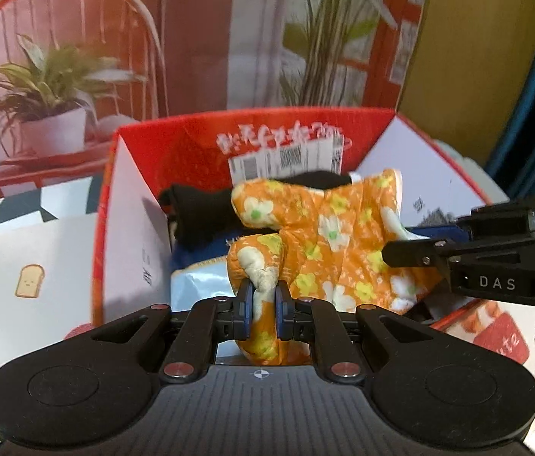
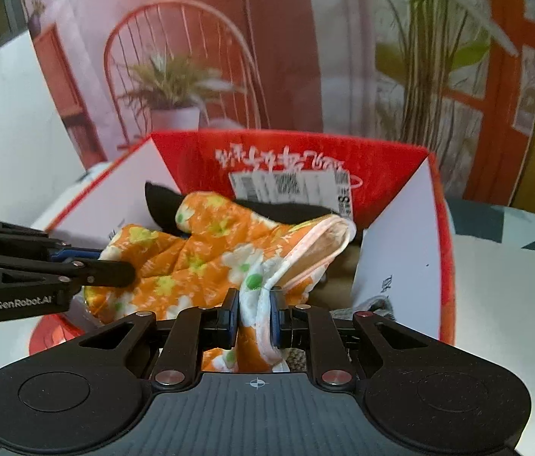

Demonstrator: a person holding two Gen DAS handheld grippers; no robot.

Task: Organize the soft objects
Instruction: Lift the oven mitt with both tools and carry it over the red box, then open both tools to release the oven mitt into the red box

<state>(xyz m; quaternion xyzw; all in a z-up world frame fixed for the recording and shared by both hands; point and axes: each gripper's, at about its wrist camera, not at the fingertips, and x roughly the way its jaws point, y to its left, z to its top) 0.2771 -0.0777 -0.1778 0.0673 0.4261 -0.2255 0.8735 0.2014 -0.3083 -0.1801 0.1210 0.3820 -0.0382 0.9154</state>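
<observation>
**Inspector:** Legible markings?

**Assistant:** "DAS" on the right gripper point(image 1: 400, 256) body seen from the left camera; "GenRobot.AI" on the left gripper point(image 2: 123, 271) body seen from the right camera. The open red-and-white cardboard box point(image 1: 127, 235) carries white script and a barcode label point(image 1: 286, 159) on its far red flap, both too blurred to read.

**Inspector:** Claws?

**Assistant:** Both are clamped on the orange quilted oven mitt with white and yellow flowers point(image 1: 328, 220): the left pinches a bunched fold of the fabric, the right its white-piped cuff edge.

**Inspector:** Location of the mitt?

**Assistant:** Stretched between the two grippers over the box opening, above a black cloth item point(image 1: 195, 209) and a blue one inside.

**Inspector:** Edges and clearance?

**Assistant:** White side flaps stand raised left and right, narrowing the opening. The toast-printed tablecloth point(image 1: 28, 262) lies bare beside the box.
</observation>
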